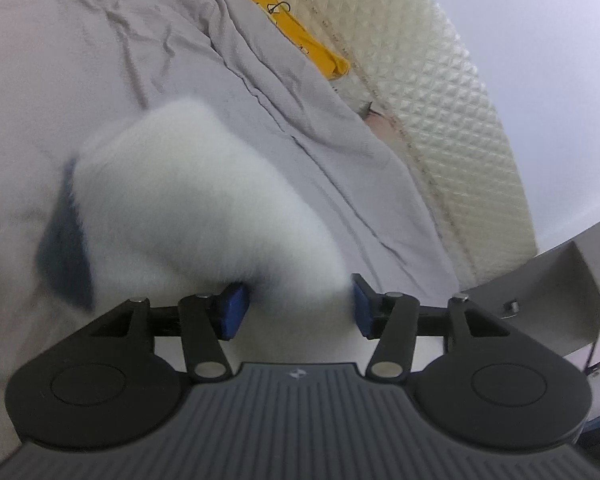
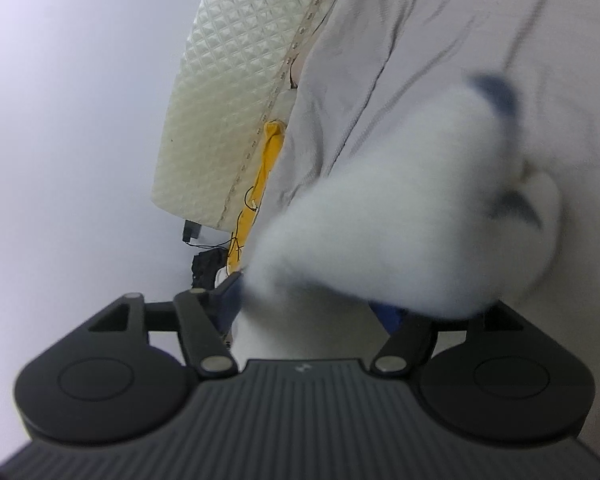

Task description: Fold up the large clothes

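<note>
So both tongs are working a white fleecy garment (image 1: 204,208) with dark blue trim (image 1: 66,256), which is bunched up right in front of the cameras on a bed with a wrinkled grey sheet (image 1: 100,52). The left tongs (image 1: 296,306) are spread apart: the fleece sits between the blue pads (image 1: 233,307), and the right-hand pad looks clear of it, so I'd call that open, not gripping. The right tongs (image 2: 312,308) also look spread, but the fluffy fabric (image 2: 400,224) drapes over one pad and hides it, so whether anything is pinched there I honestly can't tell. Everything fleecy is motion-blurred. Main risk as I see it: the garment slumps back into a lump instead of lying flat, since nothing seems to be clamping it. It could also snag on a pad and drag toward the quilted mattress edge (image 1: 452,92), where the yellow cloth (image 1: 296,24) sits.
</note>
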